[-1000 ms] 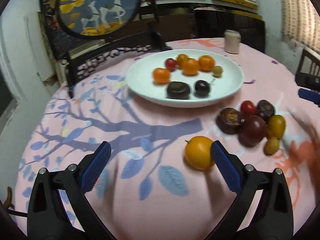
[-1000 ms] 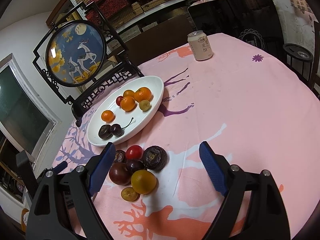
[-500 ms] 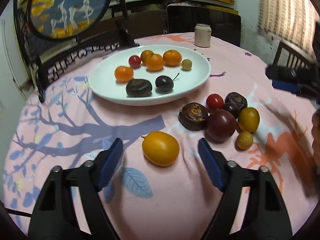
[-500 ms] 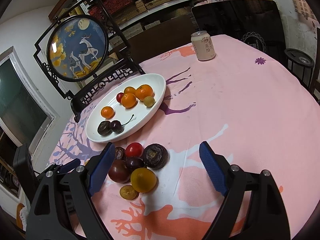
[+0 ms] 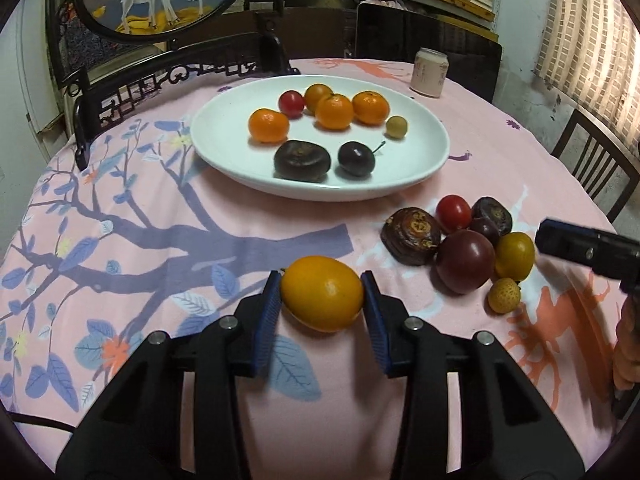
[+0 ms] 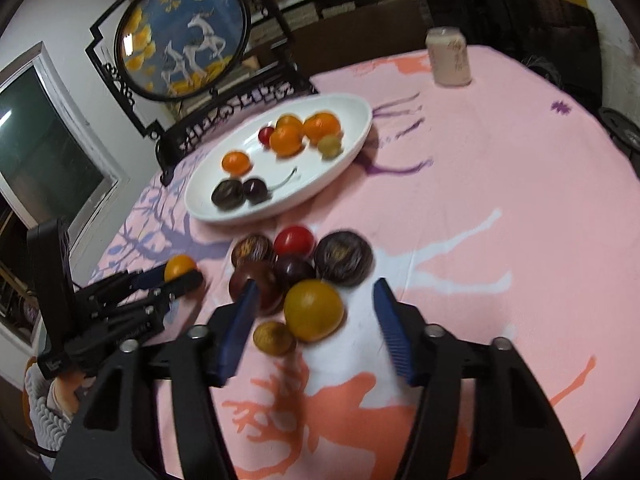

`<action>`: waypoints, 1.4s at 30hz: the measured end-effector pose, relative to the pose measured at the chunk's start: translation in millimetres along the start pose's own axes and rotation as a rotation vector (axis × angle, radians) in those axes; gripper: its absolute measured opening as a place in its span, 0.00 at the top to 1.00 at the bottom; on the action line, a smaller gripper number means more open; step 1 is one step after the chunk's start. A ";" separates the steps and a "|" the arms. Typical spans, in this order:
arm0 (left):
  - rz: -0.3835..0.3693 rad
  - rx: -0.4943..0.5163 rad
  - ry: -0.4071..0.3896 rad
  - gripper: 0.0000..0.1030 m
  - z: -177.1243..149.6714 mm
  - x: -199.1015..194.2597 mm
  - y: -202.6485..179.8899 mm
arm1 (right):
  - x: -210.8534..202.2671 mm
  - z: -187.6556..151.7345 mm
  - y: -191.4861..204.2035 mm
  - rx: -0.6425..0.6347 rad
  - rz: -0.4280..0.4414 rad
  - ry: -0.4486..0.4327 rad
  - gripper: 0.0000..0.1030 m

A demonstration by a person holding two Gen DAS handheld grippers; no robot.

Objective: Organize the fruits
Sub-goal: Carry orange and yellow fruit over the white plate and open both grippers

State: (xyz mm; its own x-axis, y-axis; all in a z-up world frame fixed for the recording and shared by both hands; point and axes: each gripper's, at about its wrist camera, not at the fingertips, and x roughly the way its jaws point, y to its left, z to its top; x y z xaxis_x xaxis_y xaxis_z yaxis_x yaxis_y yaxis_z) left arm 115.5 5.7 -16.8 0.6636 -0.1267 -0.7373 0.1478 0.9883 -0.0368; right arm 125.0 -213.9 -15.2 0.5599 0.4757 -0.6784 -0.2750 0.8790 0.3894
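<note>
1. The white plate (image 5: 420, 168) is our landmark, sitting on the pink tablecloth (image 5: 200, 216) with small oranges, a red tomato, a pale little fruit and two dark fruits on it.
2. Nearer the camera than the plate, the left gripper (image 5: 322, 300) has just been closing, and its blue pads (image 5: 269, 312) now press both sides of the yellow-orange fruit (image 5: 322, 294), which lies on the cloth.
3. To the right of that fruit, just off the plate's near rim, sits the loose cluster (image 5: 464, 240): a red tomato, dark brown fruits and a round yellow fruit (image 6: 314, 310), all touching.
4. The right gripper (image 6: 316, 328) has also just been closing, yet its jaws stand apart, straddling that yellow fruit and a small tan one (image 6: 274, 338); neither pad touches the yellow fruit.
5. This view is blurred.
6. Behind the plate, a pale drink can (image 5: 430, 73) stands upright; a round deer screen (image 6: 180, 36) stands at the table's far edge.
</note>
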 end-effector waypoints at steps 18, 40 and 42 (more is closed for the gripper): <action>-0.013 -0.018 -0.033 0.61 7.7 -11.8 5.2 | 3.2 0.5 -3.1 0.024 0.032 -0.003 0.66; 0.014 -0.103 -0.113 0.26 95.0 26.0 32.1 | 46.5 93.4 -5.7 0.084 0.037 -0.100 0.39; 0.021 -0.085 -0.109 0.26 87.5 21.5 29.0 | 40.9 88.5 -9.5 0.095 0.044 -0.097 0.39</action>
State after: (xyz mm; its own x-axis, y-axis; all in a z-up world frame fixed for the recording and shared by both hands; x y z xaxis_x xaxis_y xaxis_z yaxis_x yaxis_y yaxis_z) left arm 198.2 24.2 25.3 0.7426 -0.1094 -0.6607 0.0731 0.9939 -0.0825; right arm 219.7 -205.6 8.4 0.6234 0.5042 -0.5976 -0.2285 0.8484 0.4775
